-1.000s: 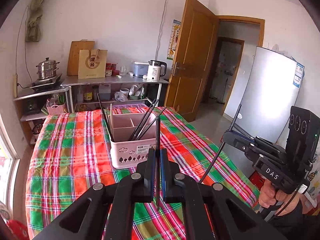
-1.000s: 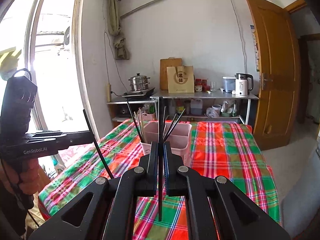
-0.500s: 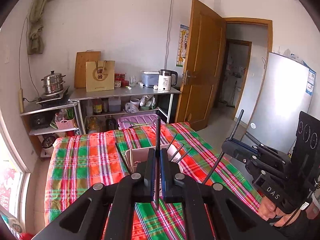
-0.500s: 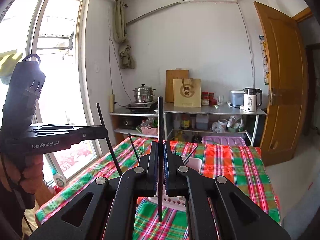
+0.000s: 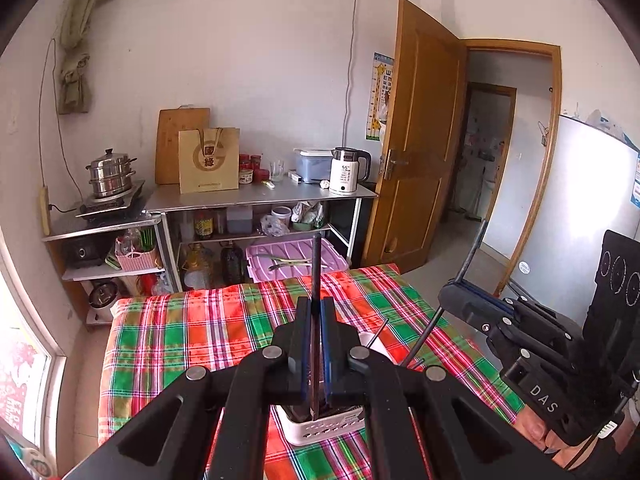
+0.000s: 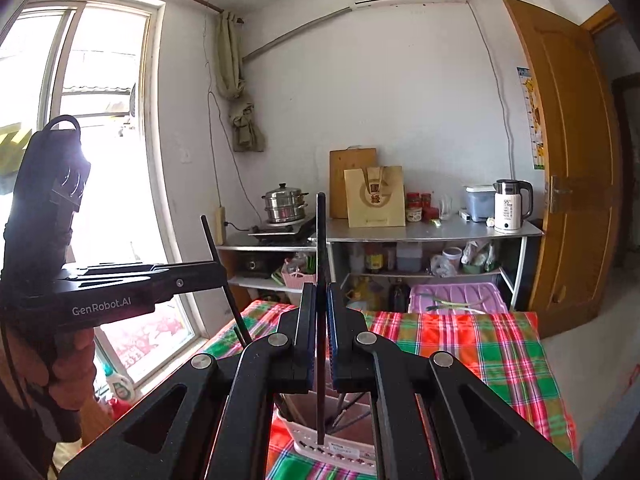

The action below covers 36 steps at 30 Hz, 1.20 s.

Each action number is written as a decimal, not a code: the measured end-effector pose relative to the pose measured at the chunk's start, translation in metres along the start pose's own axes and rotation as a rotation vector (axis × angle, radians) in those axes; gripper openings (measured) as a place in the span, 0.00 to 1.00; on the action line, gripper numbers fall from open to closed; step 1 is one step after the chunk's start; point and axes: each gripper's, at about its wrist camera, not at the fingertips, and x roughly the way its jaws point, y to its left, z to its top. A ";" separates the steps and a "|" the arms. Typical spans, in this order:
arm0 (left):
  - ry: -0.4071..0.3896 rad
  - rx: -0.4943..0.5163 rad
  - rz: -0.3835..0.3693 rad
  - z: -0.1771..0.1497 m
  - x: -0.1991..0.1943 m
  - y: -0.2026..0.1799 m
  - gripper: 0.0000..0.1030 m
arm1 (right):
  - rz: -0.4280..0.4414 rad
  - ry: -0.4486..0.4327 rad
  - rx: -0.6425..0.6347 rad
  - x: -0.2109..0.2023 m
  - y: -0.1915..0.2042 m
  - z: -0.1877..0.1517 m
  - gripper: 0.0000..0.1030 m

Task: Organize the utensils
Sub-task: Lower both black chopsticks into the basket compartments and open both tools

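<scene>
Black chopsticks stand upright, one pinched in each tool: the left tool (image 5: 315,354) clamps a chopstick (image 5: 316,268), and the right tool (image 6: 319,340) clamps another chopstick (image 6: 321,240). Below both tools sits the white utensil caddy (image 5: 324,426) on the plaid-covered worktop (image 5: 180,336), holding more chopsticks.

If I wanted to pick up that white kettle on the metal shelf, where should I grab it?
Probably by the black handle on the white kettle, coming from its right side: the handle loops out clear of the body there, while a blue-grey box crowds its left.
</scene>
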 end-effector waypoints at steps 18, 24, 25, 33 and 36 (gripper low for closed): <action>0.069 -0.004 -0.012 -0.022 0.062 0.014 0.04 | -0.001 0.075 0.025 0.053 -0.011 -0.026 0.05; 0.107 -0.017 -0.001 -0.030 0.080 0.023 0.04 | -0.010 0.115 0.025 0.061 -0.013 -0.034 0.05; 0.114 -0.018 0.001 -0.031 0.082 0.024 0.04 | -0.011 0.121 0.026 0.062 -0.015 -0.035 0.05; 0.170 -0.032 0.013 -0.043 0.099 0.034 0.04 | -0.020 0.179 0.010 0.072 -0.013 -0.045 0.05; 0.196 -0.029 0.018 -0.047 0.105 0.034 0.04 | -0.024 0.210 0.004 0.076 -0.014 -0.049 0.05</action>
